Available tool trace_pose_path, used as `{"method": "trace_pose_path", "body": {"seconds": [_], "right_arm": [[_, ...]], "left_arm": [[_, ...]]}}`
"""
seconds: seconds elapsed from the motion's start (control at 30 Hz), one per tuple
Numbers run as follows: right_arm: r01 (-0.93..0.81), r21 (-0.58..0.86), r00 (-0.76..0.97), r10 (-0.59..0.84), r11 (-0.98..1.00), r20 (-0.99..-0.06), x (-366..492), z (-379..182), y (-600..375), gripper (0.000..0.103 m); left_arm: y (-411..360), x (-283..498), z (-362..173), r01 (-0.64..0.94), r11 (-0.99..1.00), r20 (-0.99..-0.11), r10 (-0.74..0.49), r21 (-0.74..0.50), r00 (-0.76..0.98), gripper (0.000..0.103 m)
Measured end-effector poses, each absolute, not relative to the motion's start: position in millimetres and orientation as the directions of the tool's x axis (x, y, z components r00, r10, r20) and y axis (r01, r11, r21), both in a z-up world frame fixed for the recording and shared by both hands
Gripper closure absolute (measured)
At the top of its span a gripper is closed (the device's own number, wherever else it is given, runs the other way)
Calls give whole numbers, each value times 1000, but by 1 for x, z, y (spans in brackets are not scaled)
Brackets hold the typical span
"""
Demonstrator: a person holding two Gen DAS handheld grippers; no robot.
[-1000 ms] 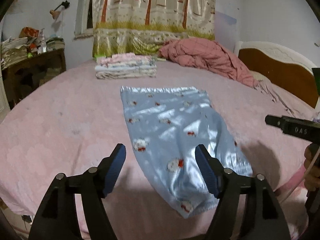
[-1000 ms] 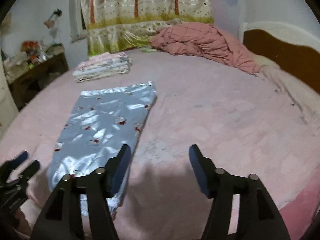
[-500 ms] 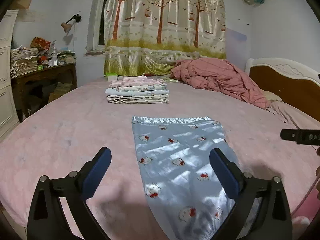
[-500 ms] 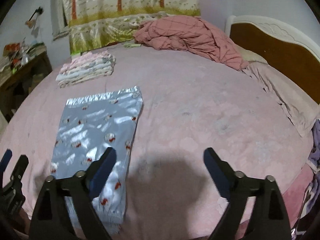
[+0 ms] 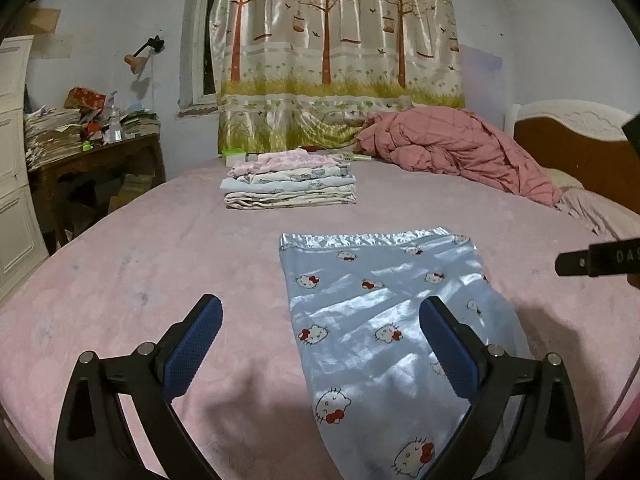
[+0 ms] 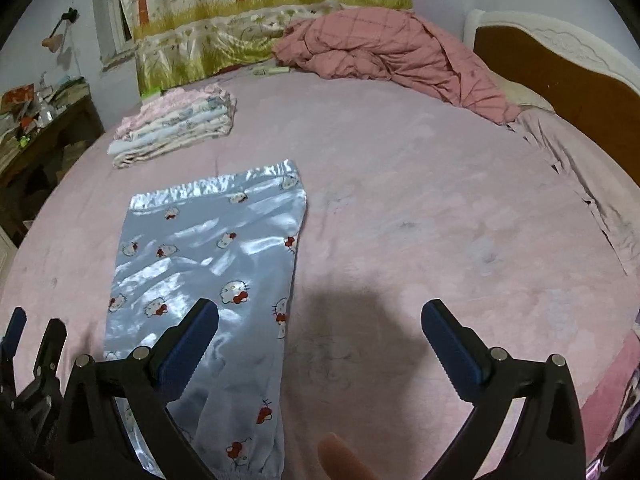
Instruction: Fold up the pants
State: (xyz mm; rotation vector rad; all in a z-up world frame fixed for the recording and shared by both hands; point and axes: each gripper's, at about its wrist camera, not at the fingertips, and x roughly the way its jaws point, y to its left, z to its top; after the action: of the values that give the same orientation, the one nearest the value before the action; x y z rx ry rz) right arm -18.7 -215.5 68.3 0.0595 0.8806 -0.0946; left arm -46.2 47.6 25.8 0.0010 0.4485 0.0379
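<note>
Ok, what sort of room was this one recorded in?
A home bedroom, most likely: a wide bed with a wooden headboard, a rumpled pink quilt, a tree-print curtain, and a stack of folded clothes beyond the blue pants.

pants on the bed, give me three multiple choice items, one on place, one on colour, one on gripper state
1. Where is the stack of folded clothes relative to the pants?
A. beyond their waistband
B. on top of them
C. on the floor

2. What colour are the pants?
A. green
B. light blue with cat print
C. plain black

3. How are the left gripper and right gripper?
A. both clamped on pants
B. one clamped
C. both open, empty

Answers: 1 A, the stack sits farther up the bed; 2 B, shiny blue fabric shows; 3 C, jaws spread with nothing pinched.
</note>
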Motion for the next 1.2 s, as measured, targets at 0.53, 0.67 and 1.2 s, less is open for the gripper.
{"method": "trace_pose_path", "body": {"seconds": [0.53, 0.67, 1.2], "right_arm": [[156, 7, 647, -97, 988, -756, -24, 66, -222, 1], [148, -4, 652, -101, 989, -751, -26, 67, -222, 1], [90, 16, 640, -46, 996, -767, -25, 63, -210, 1]], "left_arm": [[42, -45, 21, -32, 999, -446, 41, 28, 894, 5], [42, -45, 21, -31, 999, -441, 39, 24, 897, 5], [52, -49, 19, -50, 999, -441, 46, 2, 896, 5]]}}
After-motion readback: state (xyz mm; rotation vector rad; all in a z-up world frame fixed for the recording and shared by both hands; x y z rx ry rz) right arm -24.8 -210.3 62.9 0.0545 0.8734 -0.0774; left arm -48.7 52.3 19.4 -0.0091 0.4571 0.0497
